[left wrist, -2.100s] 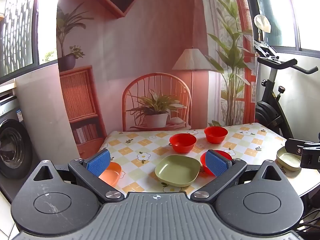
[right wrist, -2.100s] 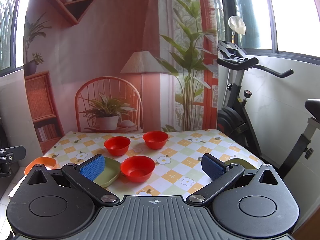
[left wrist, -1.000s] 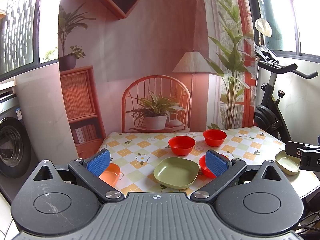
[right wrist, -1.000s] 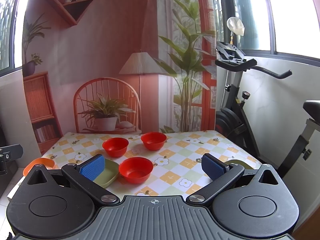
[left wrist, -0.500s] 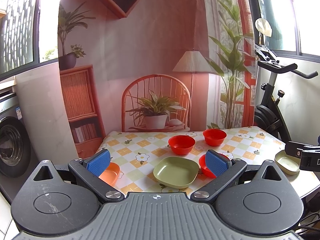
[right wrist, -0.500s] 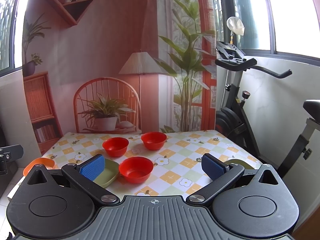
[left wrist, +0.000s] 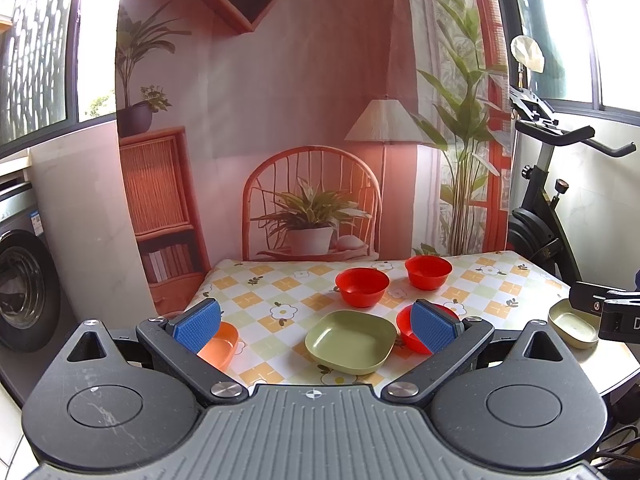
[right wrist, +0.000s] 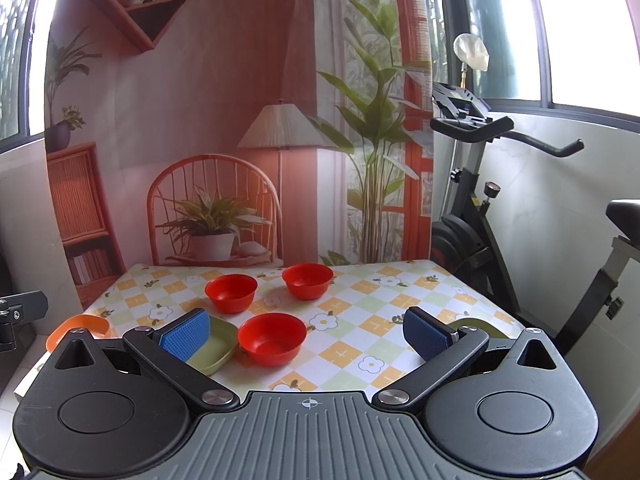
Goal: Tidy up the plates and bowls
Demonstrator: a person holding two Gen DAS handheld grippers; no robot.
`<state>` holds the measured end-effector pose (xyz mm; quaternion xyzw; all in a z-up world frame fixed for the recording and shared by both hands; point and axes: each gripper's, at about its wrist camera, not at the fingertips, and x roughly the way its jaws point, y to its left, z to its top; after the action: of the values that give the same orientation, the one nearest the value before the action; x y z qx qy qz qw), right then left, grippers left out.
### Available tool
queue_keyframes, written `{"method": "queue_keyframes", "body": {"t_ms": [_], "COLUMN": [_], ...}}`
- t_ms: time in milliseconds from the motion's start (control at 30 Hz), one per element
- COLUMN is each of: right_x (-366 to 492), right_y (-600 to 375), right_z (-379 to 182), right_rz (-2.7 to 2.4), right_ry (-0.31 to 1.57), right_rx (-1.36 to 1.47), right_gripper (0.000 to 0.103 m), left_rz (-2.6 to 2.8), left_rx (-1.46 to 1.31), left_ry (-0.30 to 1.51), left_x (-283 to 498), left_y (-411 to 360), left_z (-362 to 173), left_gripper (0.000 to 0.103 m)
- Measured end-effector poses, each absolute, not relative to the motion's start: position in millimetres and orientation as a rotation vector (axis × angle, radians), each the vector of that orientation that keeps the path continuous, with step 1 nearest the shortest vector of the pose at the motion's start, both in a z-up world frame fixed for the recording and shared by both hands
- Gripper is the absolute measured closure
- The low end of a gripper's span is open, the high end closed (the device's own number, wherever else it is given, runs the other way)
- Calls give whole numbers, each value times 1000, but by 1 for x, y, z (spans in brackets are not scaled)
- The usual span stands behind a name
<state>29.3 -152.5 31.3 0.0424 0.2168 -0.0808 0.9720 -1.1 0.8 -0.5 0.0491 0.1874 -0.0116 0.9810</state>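
- Left gripper (left wrist: 316,324): jaws spread wide, nothing between the blue pads (left wrist: 197,324); held above the near edge of the table (left wrist: 256,300).
- Right gripper (right wrist: 306,330): jaws likewise released, empty.
- Green square plate (left wrist: 351,340) near table front, just beside a red bowl (left wrist: 408,330) partly hidden by the right pad.
- Two more red bowls (left wrist: 362,286) (left wrist: 428,271) farther back, apart from each other.
- Orange plate (left wrist: 218,346) at the left edge; second green plate (left wrist: 570,326) at the far right edge.
- Checked floral cloth over the table; exercise bike (right wrist: 476,208) off to the right.
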Motion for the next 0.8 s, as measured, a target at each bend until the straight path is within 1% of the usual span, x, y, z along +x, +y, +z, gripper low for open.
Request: {"method": "queue_keyframes", "body": {"t_ms": [200,333,533,800], "right_x": [31,41,84,147], "right_y": [-154,-168,-192,-207], "right_z": [33,46,63,55], "right_rz": [-157,-130,-125,-125], "right_ry": [429,364,293,295], "right_rx": [84,97,118,174], "right_gripper": [0,0,0,0], "left_rz": [-27,-22,84,118], "left_rx": [79,7,84,159], "left_ry": [398,395,355,324], "left_x": [5,18,55,102], "left_y": [3,14,15,12], "left_z": [2,9,24,37], "left_gripper": [1,1,1,1]}}
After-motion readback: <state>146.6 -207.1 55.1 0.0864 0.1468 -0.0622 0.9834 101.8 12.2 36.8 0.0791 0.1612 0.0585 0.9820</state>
